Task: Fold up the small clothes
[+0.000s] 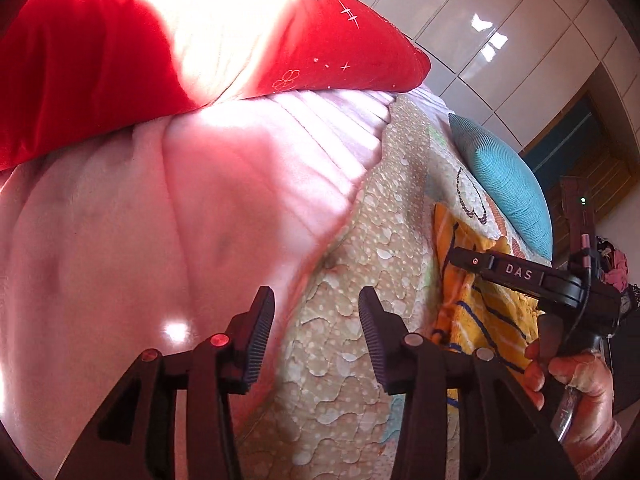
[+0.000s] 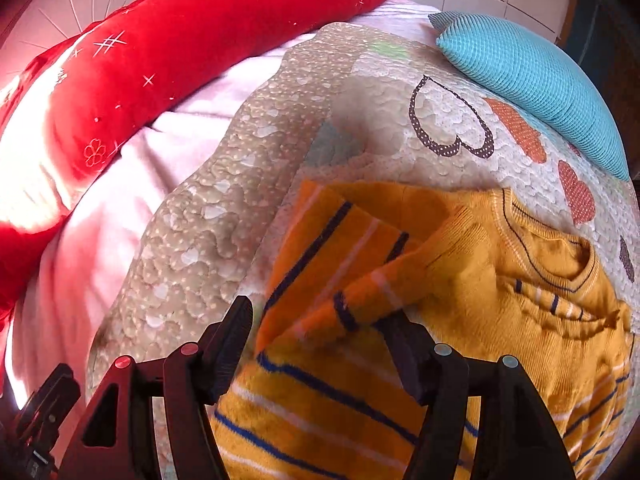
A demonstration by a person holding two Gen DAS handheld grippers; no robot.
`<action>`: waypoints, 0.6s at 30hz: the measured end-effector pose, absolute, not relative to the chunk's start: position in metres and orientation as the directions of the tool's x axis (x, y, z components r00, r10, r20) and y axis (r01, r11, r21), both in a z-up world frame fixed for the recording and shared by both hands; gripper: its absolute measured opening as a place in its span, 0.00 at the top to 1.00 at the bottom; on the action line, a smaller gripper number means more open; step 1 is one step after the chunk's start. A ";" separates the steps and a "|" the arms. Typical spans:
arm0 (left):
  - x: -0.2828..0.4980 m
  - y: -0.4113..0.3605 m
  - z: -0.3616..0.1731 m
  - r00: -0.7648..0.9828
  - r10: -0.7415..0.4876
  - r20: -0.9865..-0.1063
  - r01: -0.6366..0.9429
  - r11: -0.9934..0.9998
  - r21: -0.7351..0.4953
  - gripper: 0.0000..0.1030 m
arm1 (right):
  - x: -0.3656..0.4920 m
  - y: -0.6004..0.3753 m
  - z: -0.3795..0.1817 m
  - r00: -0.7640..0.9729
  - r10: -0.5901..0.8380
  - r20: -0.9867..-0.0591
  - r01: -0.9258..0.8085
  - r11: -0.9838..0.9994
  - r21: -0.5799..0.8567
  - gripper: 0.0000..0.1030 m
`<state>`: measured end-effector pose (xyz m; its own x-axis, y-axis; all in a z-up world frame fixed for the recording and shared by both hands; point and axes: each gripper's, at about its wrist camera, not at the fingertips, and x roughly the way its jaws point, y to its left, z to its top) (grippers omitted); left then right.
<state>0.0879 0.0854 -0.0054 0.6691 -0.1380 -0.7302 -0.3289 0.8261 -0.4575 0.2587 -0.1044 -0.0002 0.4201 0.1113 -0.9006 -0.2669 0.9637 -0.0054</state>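
Our right gripper [image 2: 316, 340] has its jaws standing wide with nothing pinched: the striped sleeve [image 2: 360, 300] of the yellow sweater [image 2: 500, 308] drapes loosely over the inner face of one finger, and we see no pad pressing on it. Our left gripper [image 1: 316, 332] is also open and empty, poised over the quilted bedspread [image 1: 332, 360] just beside the edge of the pink blanket [image 1: 160, 208], well apart from the garment. The sweater itself lies on the bedspread, collar toward the blue pillow [image 2: 532, 80], with the sleeve already laid across the striped body. From here, we judge the main risk to be that sleeve: if the right finger pulls away while the knit rests on it, the ribbed pad could catch the fabric and drag the fold open. A second worry is the soft, lumpy quilt, which may let the body bunch when we lift a hem. The red cushion [image 2: 200, 40] and blanket crowd the left side, so a wide sweep there could snag them.
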 end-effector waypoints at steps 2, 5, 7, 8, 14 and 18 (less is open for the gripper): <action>0.087 0.091 -0.006 0.672 -0.127 -0.730 -0.347 0.816 -0.462 0.55 | 0.271 -0.101 -0.004 0.424 0.085 -0.902 -0.251 0.968 -0.027 0.31; 0.086 0.099 -0.009 0.671 -0.127 -0.731 -0.364 0.802 -0.473 0.55 | 0.281 -0.094 -0.009 0.424 0.064 -0.904 -0.241 0.970 -0.044 0.22; 0.088 0.102 -0.011 0.666 -0.124 -0.735 -0.377 0.795 -0.476 0.54 | 0.283 -0.088 -0.012 0.422 0.051 -0.905 -0.255 0.965 -0.065 0.17; 0.089 0.102 -0.012 0.664 -0.128 -0.737 -0.378 0.793 -0.478 0.54 | 0.282 -0.084 -0.013 0.424 0.038 -0.905 -0.263 0.961 -0.083 0.17; 0.089 0.097 -0.011 0.662 -0.137 -0.737 -0.365 0.800 -0.477 0.54 | 0.258 -0.081 -0.008 0.438 -0.041 -0.898 -0.286 0.941 -0.182 0.18; 0.087 0.099 -0.011 0.664 -0.130 -0.736 -0.377 0.792 -0.480 0.48 | 0.232 -0.083 -0.004 0.460 -0.083 -0.884 -0.298 0.923 -0.242 0.18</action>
